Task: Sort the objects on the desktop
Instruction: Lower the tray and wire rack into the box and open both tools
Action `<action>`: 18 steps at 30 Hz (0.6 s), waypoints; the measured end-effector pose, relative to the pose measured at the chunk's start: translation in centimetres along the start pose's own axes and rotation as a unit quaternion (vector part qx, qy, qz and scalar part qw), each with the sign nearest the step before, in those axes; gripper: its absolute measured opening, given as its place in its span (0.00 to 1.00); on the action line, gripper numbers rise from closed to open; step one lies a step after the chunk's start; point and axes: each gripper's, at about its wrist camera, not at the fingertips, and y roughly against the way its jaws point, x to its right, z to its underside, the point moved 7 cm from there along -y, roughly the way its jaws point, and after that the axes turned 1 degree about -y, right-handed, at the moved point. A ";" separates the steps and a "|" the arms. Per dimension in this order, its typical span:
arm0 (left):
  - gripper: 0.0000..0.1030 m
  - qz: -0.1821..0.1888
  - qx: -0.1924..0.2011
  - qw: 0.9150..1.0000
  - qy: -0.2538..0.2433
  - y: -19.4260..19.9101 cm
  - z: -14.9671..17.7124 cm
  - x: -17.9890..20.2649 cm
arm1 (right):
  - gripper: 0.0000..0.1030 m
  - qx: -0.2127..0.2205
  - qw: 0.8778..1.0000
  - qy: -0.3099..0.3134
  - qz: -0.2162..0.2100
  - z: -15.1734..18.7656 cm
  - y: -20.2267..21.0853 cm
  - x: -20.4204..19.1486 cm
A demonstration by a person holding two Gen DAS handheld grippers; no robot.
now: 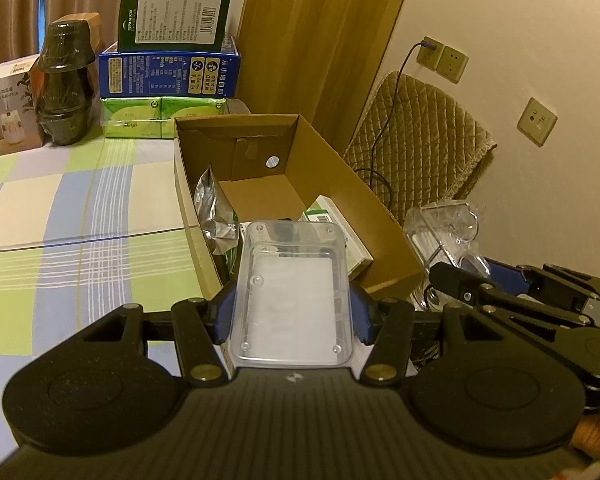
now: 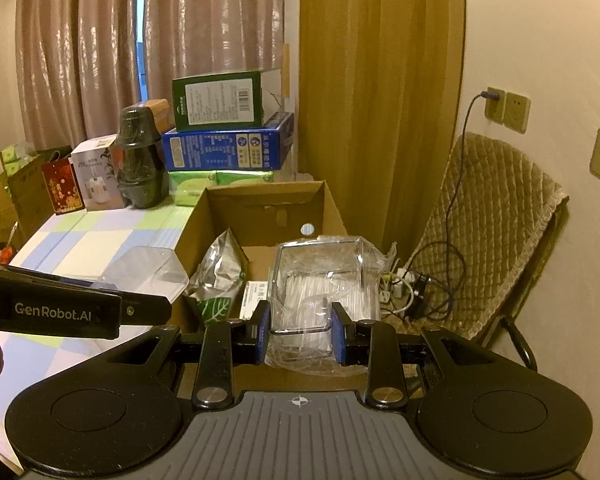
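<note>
My left gripper (image 1: 292, 308) is shut on a clear plastic box (image 1: 292, 292), its blue pads (image 1: 222, 314) pressing on both long sides. The box hangs over the near end of an open cardboard carton (image 1: 332, 160). In the carton lie a silver foil bag (image 1: 214, 208) and a green and white packet (image 1: 342, 240). My right gripper (image 2: 301, 320) is shut on a clear wrapped case (image 2: 324, 276) with a wire frame and white sticks inside, held over the carton (image 2: 260, 200). The left gripper (image 2: 100, 312) and its clear box (image 2: 144, 268) show at the left of that view.
At the back of the checked tablecloth (image 1: 80, 220) stand stacked boxes (image 1: 168, 72), green packs (image 1: 140, 116), black stacked pots (image 1: 64, 84) and a white box (image 1: 8, 108). Right of the table are a chair with a quilted cover (image 2: 492, 240), floor cables (image 2: 412, 288) and wall sockets (image 2: 504, 110).
</note>
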 end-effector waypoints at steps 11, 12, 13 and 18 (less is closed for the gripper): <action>0.50 0.005 -0.002 1.000 0.028 -2.4 -3.1 -1.4 | 0.27 -0.001 1.000 0.006 -0.011 -3.3 -3.6 0.9; 0.50 0.004 -0.001 1.000 0.029 -2.8 -3.4 -1.5 | 0.27 -0.001 1.000 0.007 -0.011 -3.6 -4.0 1.0; 0.50 0.004 -0.001 1.000 0.030 -3.1 -3.8 -1.6 | 0.27 -0.001 1.000 0.008 -0.012 -3.9 -4.4 1.0; 0.50 -0.003 0.000 0.999 0.032 -4.7 -5.3 -2.3 | 0.27 -0.004 1.000 0.010 -0.018 -4.7 -6.4 1.2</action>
